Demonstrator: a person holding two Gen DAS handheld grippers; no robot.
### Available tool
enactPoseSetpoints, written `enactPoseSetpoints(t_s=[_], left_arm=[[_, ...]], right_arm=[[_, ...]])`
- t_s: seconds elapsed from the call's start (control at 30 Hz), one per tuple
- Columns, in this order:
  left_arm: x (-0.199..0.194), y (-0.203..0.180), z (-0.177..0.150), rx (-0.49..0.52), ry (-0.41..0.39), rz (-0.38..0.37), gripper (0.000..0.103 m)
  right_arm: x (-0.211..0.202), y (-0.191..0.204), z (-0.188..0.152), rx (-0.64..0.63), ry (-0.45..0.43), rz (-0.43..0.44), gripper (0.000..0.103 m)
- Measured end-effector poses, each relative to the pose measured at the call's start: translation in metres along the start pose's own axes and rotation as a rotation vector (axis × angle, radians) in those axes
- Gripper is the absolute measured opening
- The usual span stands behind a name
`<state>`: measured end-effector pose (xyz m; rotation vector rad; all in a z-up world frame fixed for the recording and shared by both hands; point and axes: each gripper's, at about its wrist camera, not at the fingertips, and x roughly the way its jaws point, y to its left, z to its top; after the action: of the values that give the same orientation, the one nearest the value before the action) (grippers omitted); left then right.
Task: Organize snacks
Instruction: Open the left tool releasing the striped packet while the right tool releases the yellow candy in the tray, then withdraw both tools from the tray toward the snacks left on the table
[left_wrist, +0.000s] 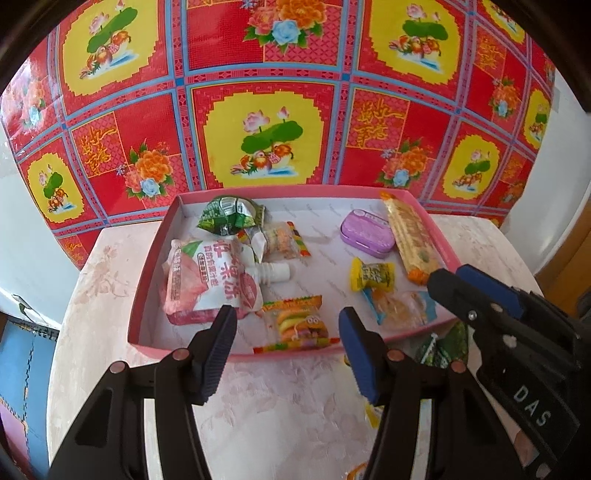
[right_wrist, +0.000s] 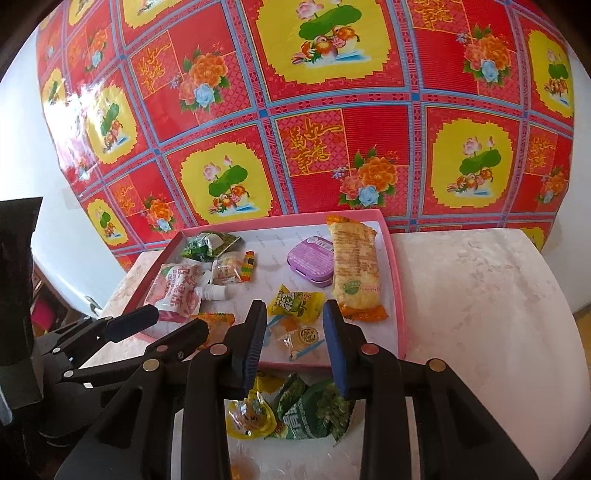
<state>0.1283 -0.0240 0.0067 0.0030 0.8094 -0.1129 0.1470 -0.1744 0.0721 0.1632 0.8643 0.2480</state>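
A shallow pink tray (left_wrist: 147, 288) on the table holds several snacks: a pink jelly pouch (left_wrist: 207, 280), a green packet (left_wrist: 229, 214), a purple tin (left_wrist: 365, 232), a long wafer bar (left_wrist: 413, 240) and a yellow candy (left_wrist: 373, 275). My left gripper (left_wrist: 288, 325) stands open over a gummy burger packet (left_wrist: 299, 325) at the tray's near wall, pads apart from it. My right gripper (right_wrist: 294, 314) hangs open above a clear wrapped candy (right_wrist: 295, 336) lying in the tray (right_wrist: 397, 295). Green packets (right_wrist: 314, 410) and a yellow sweet (right_wrist: 251, 413) lie on the table outside the tray, under the right gripper.
A pale floral cloth (right_wrist: 480, 295) covers the table, with bare room right of the tray. A red and yellow patterned sheet (left_wrist: 266, 92) hangs behind it. The table's left edge drops to a blue floor mat (left_wrist: 22, 354). The two grippers sit close together.
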Motion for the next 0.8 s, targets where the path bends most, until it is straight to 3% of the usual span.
enactPoseSetpoints(t_s=[0.27, 0.8], left_arm=[[-0.008, -0.003, -0.009, -0.011, 0.01, -0.012, 0.061], [-0.024, -0.013, -0.022, -0.003, 0.024, -0.053, 0.061]], right_arm=[[-0.014, -0.009, -0.01, 0.021, 0.004, -0.003, 0.038], [-0.03, -0.031, -0.033, 0.072, 0.046, -0.031, 0.039]])
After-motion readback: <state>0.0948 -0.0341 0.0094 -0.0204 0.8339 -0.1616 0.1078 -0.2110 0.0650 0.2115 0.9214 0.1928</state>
